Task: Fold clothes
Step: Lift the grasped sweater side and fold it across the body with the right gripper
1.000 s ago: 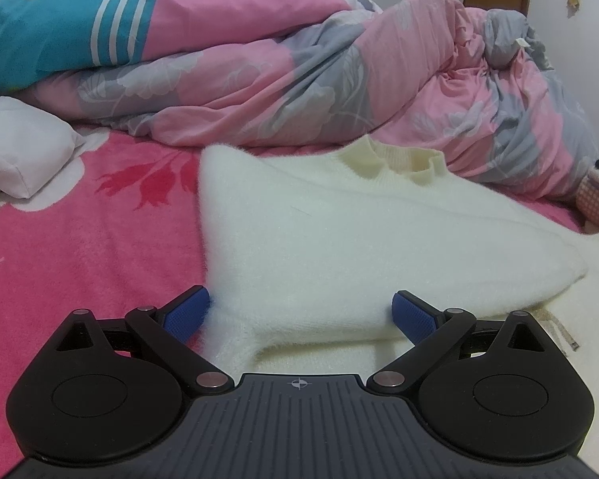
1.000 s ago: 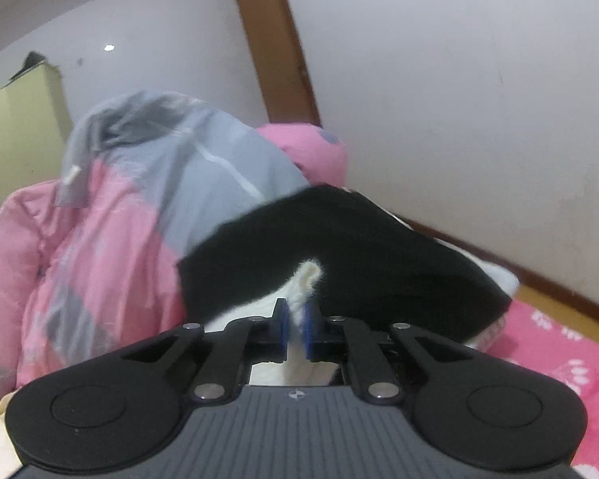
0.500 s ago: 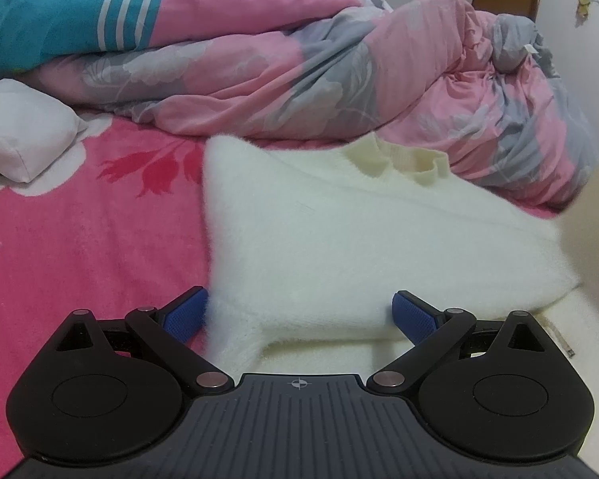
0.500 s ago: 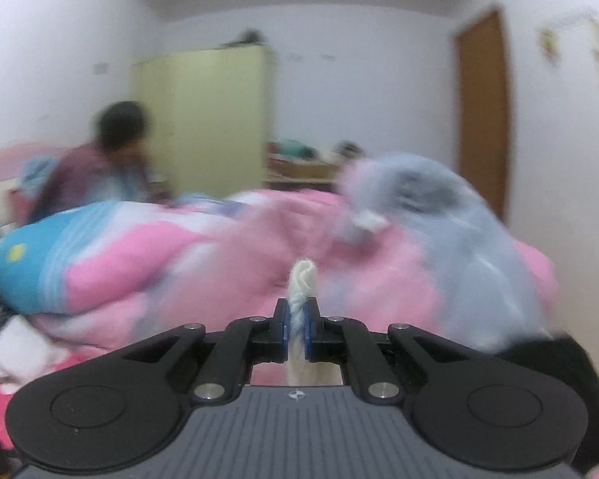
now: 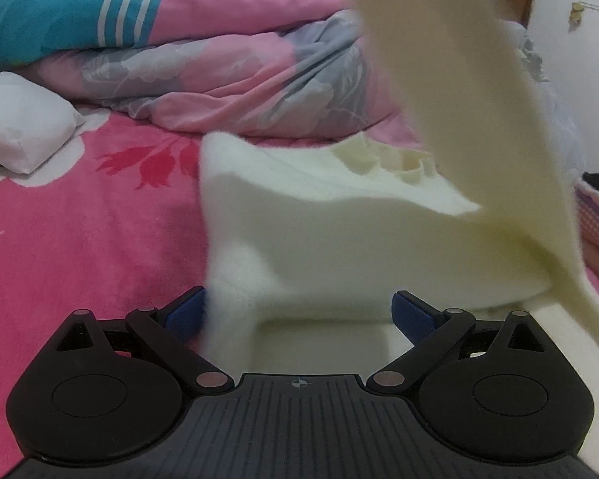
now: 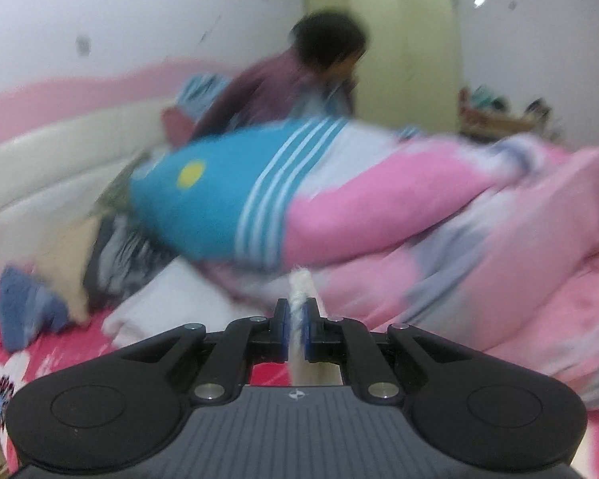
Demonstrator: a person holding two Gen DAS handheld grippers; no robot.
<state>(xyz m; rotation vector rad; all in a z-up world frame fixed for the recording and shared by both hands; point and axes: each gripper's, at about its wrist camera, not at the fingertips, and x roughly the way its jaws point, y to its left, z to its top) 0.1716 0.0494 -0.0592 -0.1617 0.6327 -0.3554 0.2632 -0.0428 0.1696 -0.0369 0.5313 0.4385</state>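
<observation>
Right tongs [image 6: 295, 333] pinched tight on a thin edge of the cream sweater [image 5: 339, 247], blue pads squeezing a little twisted tuft that pokes up between them. Left tongs [image 5: 299, 311] spread wide, straddling the near hem without gripping, parked low over the sweater's body on the pink bed sheet [image 5: 80, 219].

Big change from a moment back: that held part, formerly lying out to the side, now up in the air as a blurry cream band [image 5: 459, 92] sweeping across the left view over the neckline. Looks like the sleeve going over the torso, so probably the first fold in progress.

Left view alone shows the sweater body, lying flat below the rumpled quilt [image 5: 239, 68]. Right view alone shows the actual pinch, plus a person [image 6: 299, 80] beyond the quilt and a wardrobe [image 6: 399, 40].
</observation>
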